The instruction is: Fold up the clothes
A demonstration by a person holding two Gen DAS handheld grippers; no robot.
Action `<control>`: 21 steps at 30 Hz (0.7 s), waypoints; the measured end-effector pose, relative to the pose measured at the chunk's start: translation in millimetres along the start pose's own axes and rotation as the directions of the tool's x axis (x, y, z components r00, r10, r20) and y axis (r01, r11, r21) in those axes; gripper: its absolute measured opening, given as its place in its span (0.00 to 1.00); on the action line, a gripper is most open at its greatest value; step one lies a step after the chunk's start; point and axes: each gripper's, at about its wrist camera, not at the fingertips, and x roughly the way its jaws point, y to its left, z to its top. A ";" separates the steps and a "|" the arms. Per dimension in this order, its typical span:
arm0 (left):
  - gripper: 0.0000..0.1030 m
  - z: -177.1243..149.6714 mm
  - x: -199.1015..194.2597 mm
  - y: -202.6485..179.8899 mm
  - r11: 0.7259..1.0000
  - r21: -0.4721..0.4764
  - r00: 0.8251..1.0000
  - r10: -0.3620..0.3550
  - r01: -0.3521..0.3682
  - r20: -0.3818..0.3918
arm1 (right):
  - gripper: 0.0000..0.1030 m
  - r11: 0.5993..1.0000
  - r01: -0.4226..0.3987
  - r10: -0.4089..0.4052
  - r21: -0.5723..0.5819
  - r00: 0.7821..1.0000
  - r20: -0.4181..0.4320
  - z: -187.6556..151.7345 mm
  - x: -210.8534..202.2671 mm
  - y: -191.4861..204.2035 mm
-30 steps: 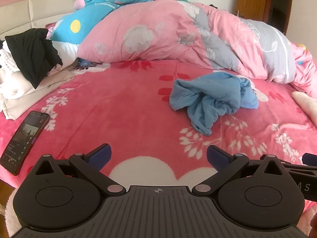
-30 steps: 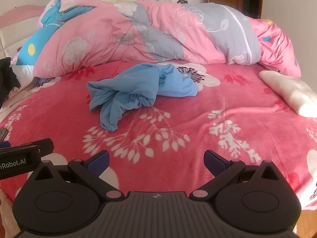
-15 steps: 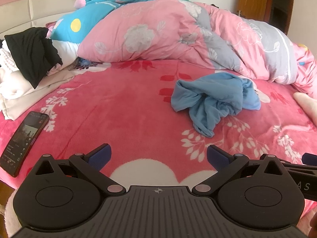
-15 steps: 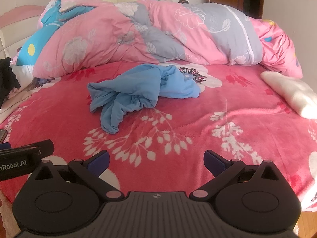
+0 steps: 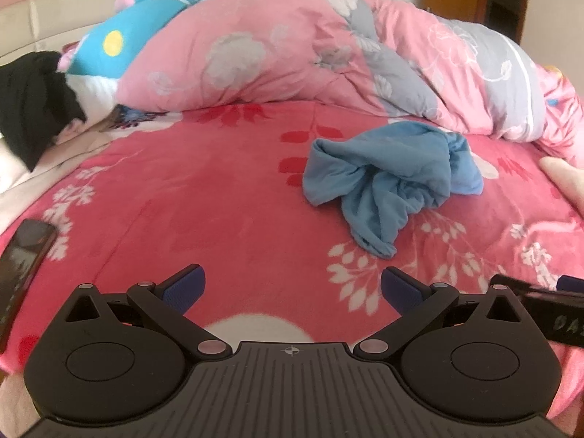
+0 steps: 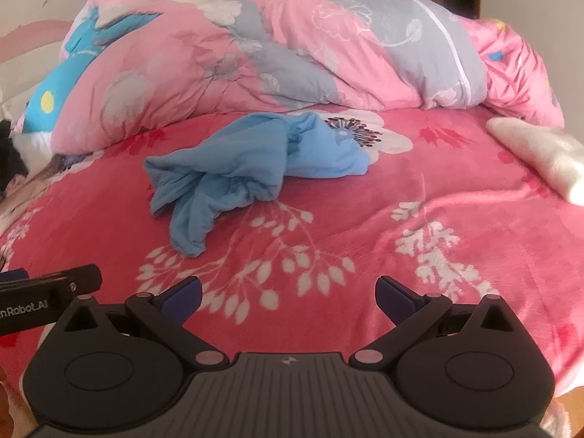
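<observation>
Blue garment (image 5: pixel 392 175) is crumpled in a twisted heap mid-bed, on the red floral blanket (image 5: pixel 226 197), unfolded, one narrow end trailing toward you. Same heap in the right wrist view (image 6: pixel 248 171), ahead and left of centre. Your left tongs (image 5: pixel 292 288) are spread wide, nothing between the pads, low over the near blanket edge, well short of the garment. Your right tongs (image 6: pixel 288 294) are spread too, empty, also apart from the cloth. Each tool shows at the edge of the other's view, so they sit side by side. Pink and grey duvet (image 5: pixel 328 54) is bunched behind the garment, just beyond it. Phone (image 5: pixel 22 259) lies on the blanket far left. Black cloth (image 5: pixel 33 106) sits on a pale pile at the left. White fluffy item (image 6: pixel 540 149) is on the bed's right side.
</observation>
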 end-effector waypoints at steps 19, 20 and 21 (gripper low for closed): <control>0.61 49.0 118.9 -22.3 0.993 0.016 0.993 -0.118 0.117 0.025 | 0.88 0.971 -0.132 0.184 -0.202 0.946 0.267 80.2 76.7 -10.3; 0.57 48.7 121.9 -21.4 0.992 0.007 0.992 -0.125 0.125 0.018 | 0.85 0.964 -0.139 0.198 -0.226 0.945 0.261 81.7 83.3 -5.9; 0.52 48.4 124.6 -20.5 0.991 -0.002 0.991 -0.133 0.133 0.012 | 0.79 0.958 -0.145 0.208 -0.246 0.945 0.254 83.2 90.1 -1.8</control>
